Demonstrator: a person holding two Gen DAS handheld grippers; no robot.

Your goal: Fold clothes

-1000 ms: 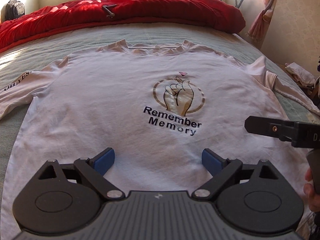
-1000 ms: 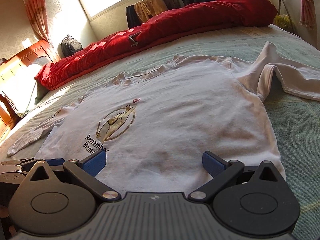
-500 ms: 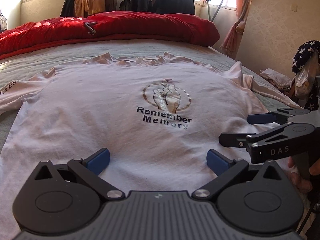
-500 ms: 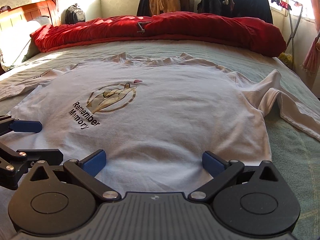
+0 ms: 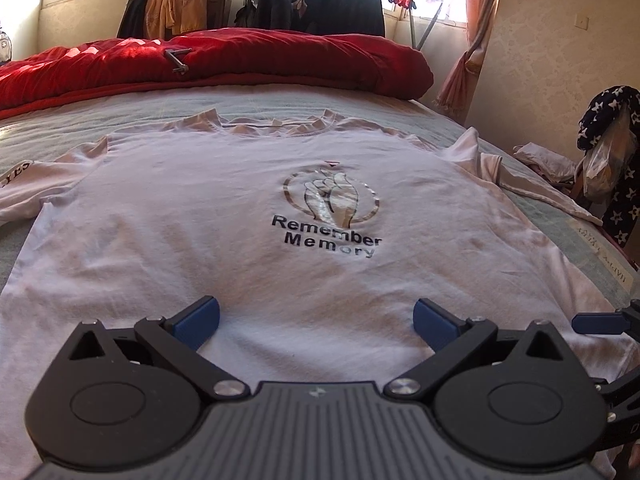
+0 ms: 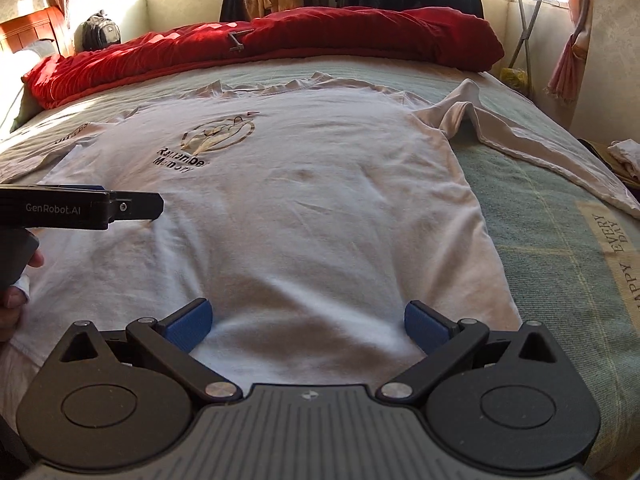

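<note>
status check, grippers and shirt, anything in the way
Left gripper open, empty, above hem. Right gripper open, empty, above hem. White t-shirt flat on bed, unfolded, right sleeve bunched. Nothing in the way.

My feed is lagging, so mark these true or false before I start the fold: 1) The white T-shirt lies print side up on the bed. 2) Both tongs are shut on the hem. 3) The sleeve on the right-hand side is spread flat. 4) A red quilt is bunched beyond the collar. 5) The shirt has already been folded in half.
1) True: the white T-shirt lies with its "Remember Memory" print facing up on the bed.
2) False: the left tongs and right tongs are both open and grip nothing.
3) False: that sleeve is bunched and humped up.
4) True: the red quilt lies past the collar.
5) False: it lies spread out in full, unfolded.
</note>
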